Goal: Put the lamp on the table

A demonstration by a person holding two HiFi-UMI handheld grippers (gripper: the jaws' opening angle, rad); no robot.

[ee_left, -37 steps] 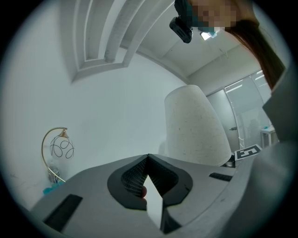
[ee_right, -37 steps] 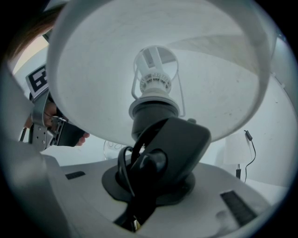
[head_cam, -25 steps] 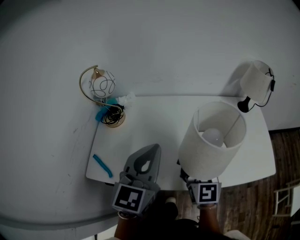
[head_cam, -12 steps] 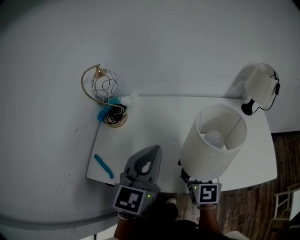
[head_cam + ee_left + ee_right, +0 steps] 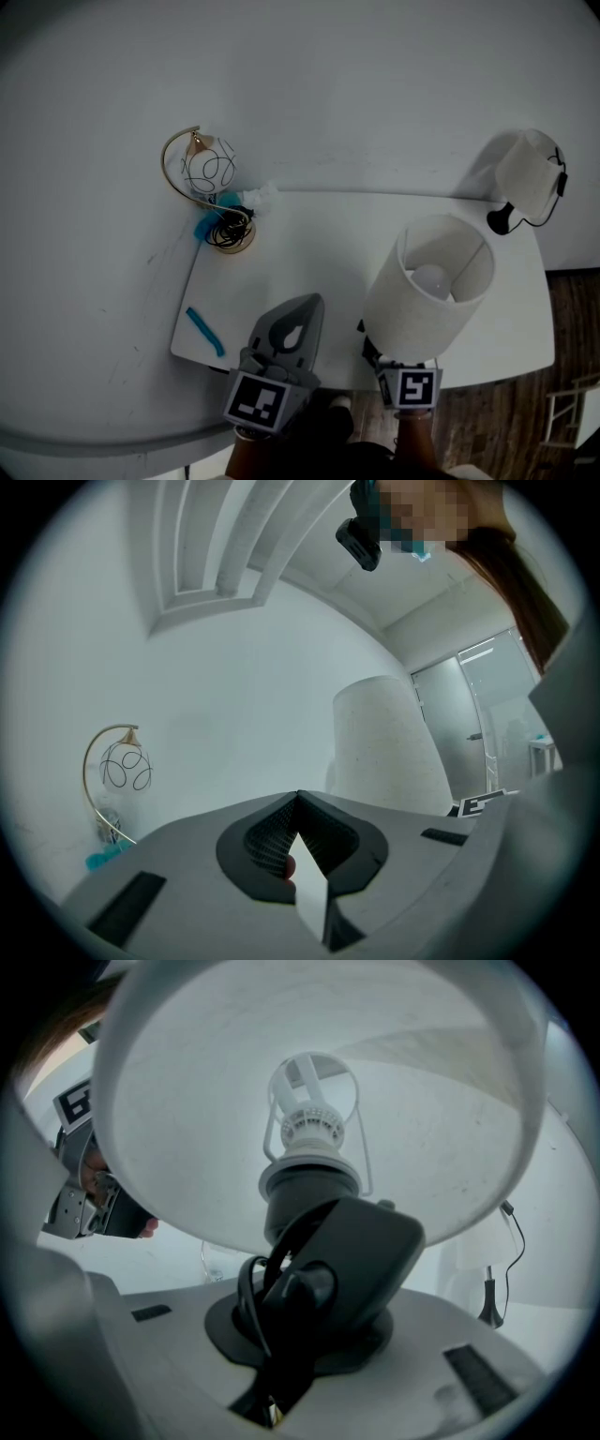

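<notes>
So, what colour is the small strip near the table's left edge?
The strip is blue; the head view shows it best.

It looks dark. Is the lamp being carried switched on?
Off: the lamp shows no glow from its bulb or inside its shade.

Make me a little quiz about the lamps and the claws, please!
1. True or false: the right claw is shut on the white lamp.
2. What lies on the table near its left edge? A) a blue stick B) a red cup C) a book
3. Fill in: the head view shows ___ lamps in all, counting the gold lamp and the small lamp at the back.
Key: 1 true; 2 A; 3 three.
</notes>
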